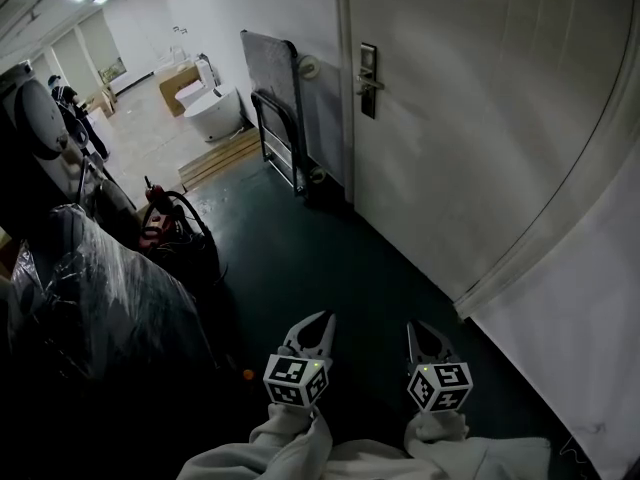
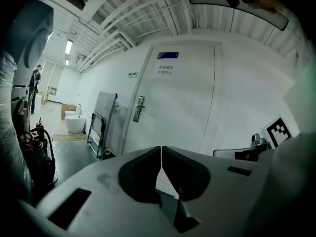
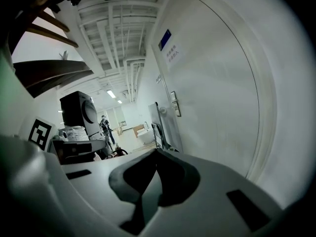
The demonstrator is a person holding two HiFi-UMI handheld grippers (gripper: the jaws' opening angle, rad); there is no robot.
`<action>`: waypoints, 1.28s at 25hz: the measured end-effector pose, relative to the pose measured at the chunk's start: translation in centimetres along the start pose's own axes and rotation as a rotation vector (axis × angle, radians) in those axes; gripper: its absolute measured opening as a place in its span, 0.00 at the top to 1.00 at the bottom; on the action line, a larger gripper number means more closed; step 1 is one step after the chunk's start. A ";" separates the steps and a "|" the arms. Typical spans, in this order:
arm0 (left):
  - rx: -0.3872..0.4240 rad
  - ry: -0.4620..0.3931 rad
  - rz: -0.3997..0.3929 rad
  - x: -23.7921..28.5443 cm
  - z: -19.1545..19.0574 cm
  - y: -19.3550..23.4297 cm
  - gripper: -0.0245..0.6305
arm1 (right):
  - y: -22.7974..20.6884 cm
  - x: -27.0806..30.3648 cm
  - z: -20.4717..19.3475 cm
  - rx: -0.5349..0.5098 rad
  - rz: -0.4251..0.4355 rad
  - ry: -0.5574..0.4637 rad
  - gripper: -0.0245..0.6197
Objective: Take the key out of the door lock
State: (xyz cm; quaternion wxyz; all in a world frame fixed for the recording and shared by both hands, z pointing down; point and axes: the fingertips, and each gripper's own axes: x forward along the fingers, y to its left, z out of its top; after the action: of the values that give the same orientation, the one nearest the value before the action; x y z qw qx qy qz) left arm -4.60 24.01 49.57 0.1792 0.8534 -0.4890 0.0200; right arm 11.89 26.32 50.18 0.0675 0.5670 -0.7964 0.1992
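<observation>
The floor [image 1: 300, 258] under you is dark green and runs right up to the foot of the door [image 1: 480, 118]. Just left of the door frame, a folded trolley [image 1: 268, 68] stands on edge on the floor and leans against the wall. At your left sits a plastic-wrapped bulk [image 1: 90, 288], with a tangle of black cables and red gear [image 1: 170, 223] beside it. A small orange thing [image 1: 247, 374] lies near its foot. Farther off the floor turns pale. There you have wooden boards [image 1: 222, 156] lying flat, with a white toilet [image 1: 212, 110] and a cardboard box [image 1: 172, 86] behind them.
</observation>
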 end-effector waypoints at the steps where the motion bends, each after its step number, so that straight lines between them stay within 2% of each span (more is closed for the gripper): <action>1: -0.002 0.004 0.008 -0.2 -0.1 0.0 0.94 | 0.0 -0.2 0.0 0.001 -0.001 -0.001 0.88; 7: -0.001 0.004 0.035 -0.6 -0.2 0.2 0.94 | 0.0 -0.8 -0.3 -0.003 0.005 -0.004 0.88; 14: 0.000 -0.005 0.026 0.3 0.4 0.2 0.94 | -0.4 -0.3 0.6 -0.007 0.008 -0.019 0.88; 32: -0.024 -0.012 0.001 7.5 2.9 3.4 0.94 | -2.7 6.2 3.7 -0.020 -0.009 -0.022 0.88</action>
State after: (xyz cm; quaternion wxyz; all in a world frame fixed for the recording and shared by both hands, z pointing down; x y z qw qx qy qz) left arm -3.92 15.30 49.42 0.1864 0.8512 -0.4906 0.0091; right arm 12.69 18.73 49.53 0.0653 0.5721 -0.7964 0.1847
